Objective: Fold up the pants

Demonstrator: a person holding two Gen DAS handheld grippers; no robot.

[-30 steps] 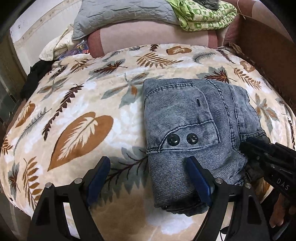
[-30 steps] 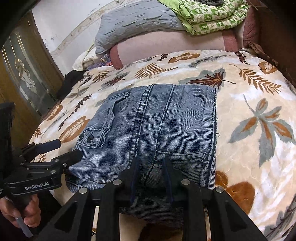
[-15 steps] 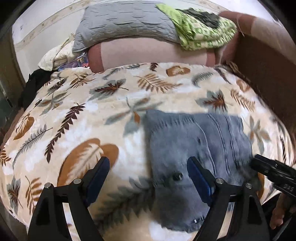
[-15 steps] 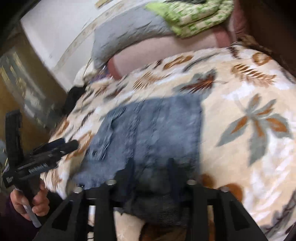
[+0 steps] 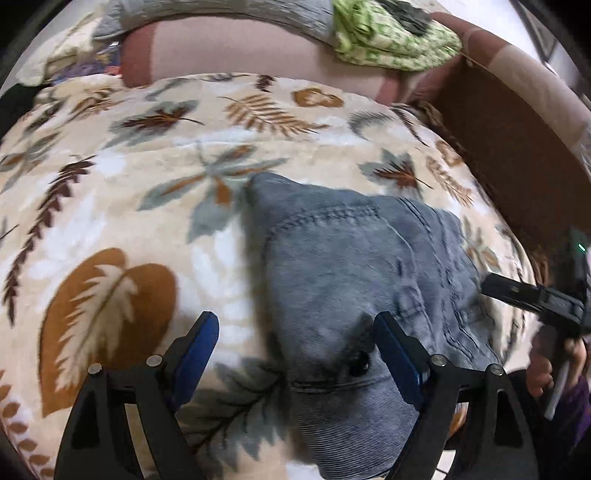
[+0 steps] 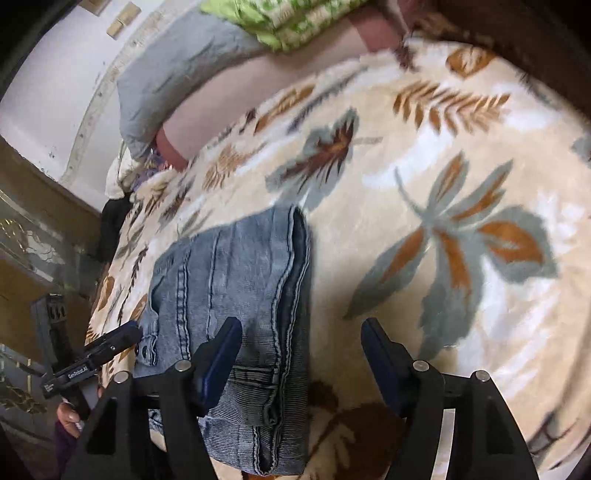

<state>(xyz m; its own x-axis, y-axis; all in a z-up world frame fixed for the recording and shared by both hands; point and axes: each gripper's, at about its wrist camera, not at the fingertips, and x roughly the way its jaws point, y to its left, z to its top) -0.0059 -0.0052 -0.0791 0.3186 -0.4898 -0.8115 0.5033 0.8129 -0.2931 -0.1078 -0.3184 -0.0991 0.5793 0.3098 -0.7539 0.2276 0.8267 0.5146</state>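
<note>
The blue-grey denim pants [image 5: 343,280] lie folded into a compact rectangle on the leaf-print blanket [image 5: 110,229], near the bed's front edge; they also show in the right wrist view [image 6: 236,280]. My left gripper [image 5: 295,350] is open and empty, hovering just above the fold's near left part. My right gripper [image 6: 299,354] is open and empty, above the fold's right edge. The right gripper shows at the right of the left wrist view [image 5: 532,295], and the left gripper at the left of the right wrist view [image 6: 107,347].
Pillows and a grey quilt [image 5: 221,22] and a green folded blanket [image 5: 391,40] are piled at the head of the bed. A brown wooden bed frame [image 5: 517,147] runs along the right. A dark garment [image 6: 114,221] lies at the far left edge.
My right gripper has opened, let go of the pants' near edge and swung right. Both grippers have pulled back and up from the fold. The pants lie still.
</note>
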